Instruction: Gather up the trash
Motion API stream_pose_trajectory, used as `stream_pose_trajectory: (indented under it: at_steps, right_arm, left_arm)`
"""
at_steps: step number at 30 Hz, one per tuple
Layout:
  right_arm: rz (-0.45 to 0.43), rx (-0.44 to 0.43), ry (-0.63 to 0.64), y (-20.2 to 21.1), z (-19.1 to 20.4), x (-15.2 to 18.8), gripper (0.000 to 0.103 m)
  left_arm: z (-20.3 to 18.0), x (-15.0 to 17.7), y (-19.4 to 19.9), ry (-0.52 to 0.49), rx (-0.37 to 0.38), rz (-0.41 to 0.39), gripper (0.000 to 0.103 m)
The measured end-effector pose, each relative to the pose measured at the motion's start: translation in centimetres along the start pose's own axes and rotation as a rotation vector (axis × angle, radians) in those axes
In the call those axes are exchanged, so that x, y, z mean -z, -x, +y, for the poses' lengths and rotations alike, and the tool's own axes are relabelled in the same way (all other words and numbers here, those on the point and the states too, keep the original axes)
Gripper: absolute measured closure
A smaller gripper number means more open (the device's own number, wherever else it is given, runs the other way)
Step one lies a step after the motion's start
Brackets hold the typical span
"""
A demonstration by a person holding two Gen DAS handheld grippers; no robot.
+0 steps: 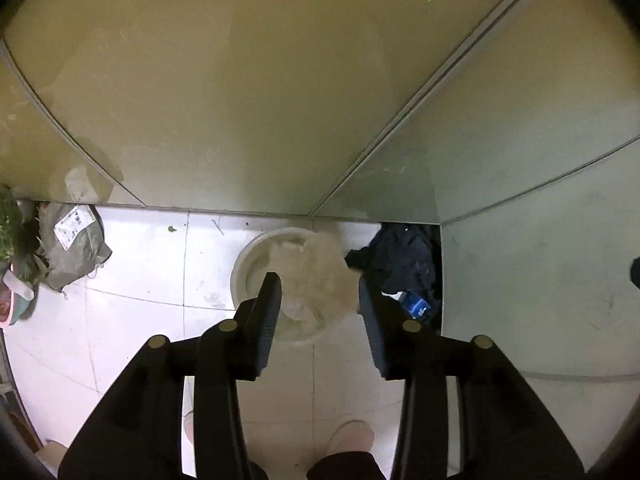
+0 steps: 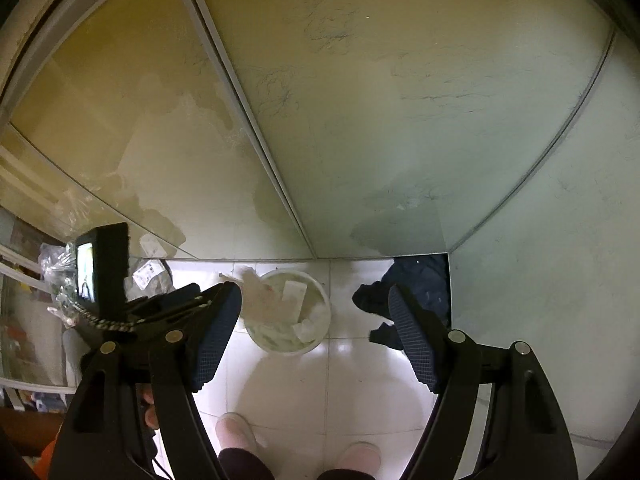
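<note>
A round white trash bin (image 1: 256, 256) full of crumpled paper and wrappers stands on the white tiled floor against the wall; it also shows in the right wrist view (image 2: 320, 300). My left gripper (image 1: 318, 284) is open and empty, hanging above the bin with its fingers either side of it. My right gripper (image 2: 316, 300) is open and empty, also above the bin. A crumpled sheet (image 2: 258, 300) sticks out over the bin's left rim.
A dark blue cloth heap (image 1: 404, 260) lies right of the bin, with a small blue packet (image 1: 416, 306). A grey parcel bag with a label (image 1: 74, 246) lies at the left by green plants (image 1: 10, 220). Walls meet in a corner behind. My slippers (image 2: 236, 432) are below.
</note>
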State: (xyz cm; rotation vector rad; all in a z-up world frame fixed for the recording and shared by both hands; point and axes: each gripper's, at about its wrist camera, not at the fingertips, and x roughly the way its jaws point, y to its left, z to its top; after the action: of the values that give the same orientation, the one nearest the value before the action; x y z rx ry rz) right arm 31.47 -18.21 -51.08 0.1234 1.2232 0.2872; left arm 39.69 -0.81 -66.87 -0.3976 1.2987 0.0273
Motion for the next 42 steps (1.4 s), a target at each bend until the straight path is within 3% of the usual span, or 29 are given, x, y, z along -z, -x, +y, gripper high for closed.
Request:
stream_pose_trajectory:
  at_steps: [7,11,21,29,32,37,42]
  right_arm:
    - [-0.012,-0.014,-0.009,1.9,0.4,-0.8,0.03]
    - [-0.035,-0.022,-0.006,4.2,1.1,-1.9,0.03]
    - [-0.119,-0.012,0.031,16.1,5.1,-5.8,0.03]
    - [-0.279,0.045,0.048,27.6,8.7,-8.6,0.03]
    - [-0.349,0.064,0.024,31.6,10.0,-9.2,0.03]
    - [-0.481,0.089,0.003,36.8,12.0,-9.8,0.028]
    - [-0.591,0.103,-0.01,40.7,12.9,-10.0,0.02]
  left_arm:
    - [-0.8,0.2,2.8,-0.019,-0.007,-0.003,0.063]
    - [-0.9,-0.1,7.6,-0.043,-0.009,-0.038,0.063]
    - [-2.8,-3.3,27.5,-0.084,0.01,-0.224,0.063]
    - [-3.8,-5.8,44.8,-0.155,0.028,-0.434,0.057]
    - [-3.9,-6.3,49.9,-0.192,0.029,-0.504,0.052]
    - [-3.3,-6.2,58.2,-0.257,-0.001,-0.643,0.032]
    - [-3.2,-6.4,61.8,-0.291,0.009,-0.717,0.012]
